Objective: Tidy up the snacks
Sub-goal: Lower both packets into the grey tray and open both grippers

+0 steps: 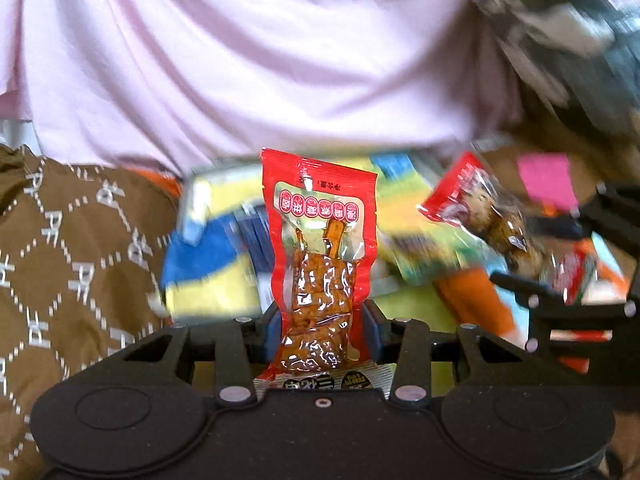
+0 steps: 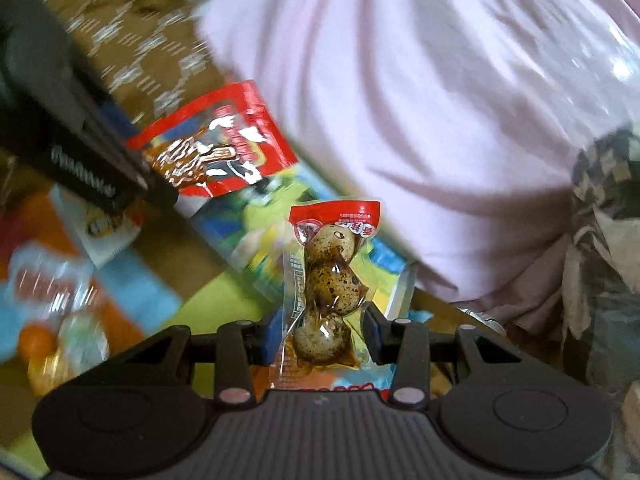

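Note:
My left gripper (image 1: 320, 330) is shut on a red packet of brown dried tofu (image 1: 318, 256), which stands upright between the blue pads. My right gripper (image 2: 320, 334) is shut on a clear packet of quail eggs (image 2: 330, 280) with a red top, also upright. In the left wrist view the quail egg packet (image 1: 480, 212) shows at the right, held by the black right gripper (image 1: 576, 300). In the right wrist view the tofu packet (image 2: 216, 148) shows at the upper left, held by the left gripper (image 2: 144, 178). Both packets are held above a blurred pile of snacks (image 1: 224, 256).
A person in a pale pink shirt (image 1: 256, 60) fills the top of both views. A brown patterned cloth (image 1: 72, 264) lies at the left. Colourful snack packets (image 2: 132, 280) in blue, yellow, green and orange lie below the grippers. A camouflage-patterned fabric (image 2: 604, 208) is at the right.

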`<action>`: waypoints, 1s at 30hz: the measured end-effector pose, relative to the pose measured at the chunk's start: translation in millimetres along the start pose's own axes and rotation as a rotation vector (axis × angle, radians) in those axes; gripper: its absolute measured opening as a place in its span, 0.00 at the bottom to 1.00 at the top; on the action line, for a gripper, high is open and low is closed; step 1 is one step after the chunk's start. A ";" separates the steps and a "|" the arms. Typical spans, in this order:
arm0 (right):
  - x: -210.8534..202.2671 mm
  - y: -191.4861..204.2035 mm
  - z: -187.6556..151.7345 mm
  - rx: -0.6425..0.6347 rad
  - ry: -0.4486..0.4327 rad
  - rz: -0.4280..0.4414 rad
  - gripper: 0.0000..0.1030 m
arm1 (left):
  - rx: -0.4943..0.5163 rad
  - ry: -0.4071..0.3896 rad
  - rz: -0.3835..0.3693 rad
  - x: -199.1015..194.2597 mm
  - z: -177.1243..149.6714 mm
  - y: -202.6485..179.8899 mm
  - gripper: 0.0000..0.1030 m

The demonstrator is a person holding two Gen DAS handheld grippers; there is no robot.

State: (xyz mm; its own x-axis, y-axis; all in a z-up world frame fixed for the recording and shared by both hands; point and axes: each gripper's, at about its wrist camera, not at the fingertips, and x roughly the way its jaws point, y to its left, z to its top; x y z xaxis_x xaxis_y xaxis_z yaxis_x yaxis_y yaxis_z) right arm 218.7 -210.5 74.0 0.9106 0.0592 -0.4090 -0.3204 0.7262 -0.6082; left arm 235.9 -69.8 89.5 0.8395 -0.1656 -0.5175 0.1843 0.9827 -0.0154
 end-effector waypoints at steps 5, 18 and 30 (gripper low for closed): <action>33.5 -30.9 16.2 0.119 -0.029 -0.032 0.45 | -0.098 -0.081 0.044 26.4 32.7 10.9 0.42; 116.6 -72.6 15.7 0.475 0.032 -0.014 0.45 | -0.223 -0.097 0.057 97.0 45.4 21.9 0.42; 140.0 -62.0 0.2 0.491 0.085 0.038 0.48 | -0.232 -0.058 0.046 117.3 31.0 21.8 0.47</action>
State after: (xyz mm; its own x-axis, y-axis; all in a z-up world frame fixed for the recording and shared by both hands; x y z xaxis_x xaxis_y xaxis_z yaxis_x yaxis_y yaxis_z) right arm 366.1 -247.1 54.6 0.8696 0.0502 -0.4912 -0.1733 0.9626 -0.2084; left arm 354.2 -70.3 55.0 0.8734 -0.1180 -0.4725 0.0283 0.9809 -0.1926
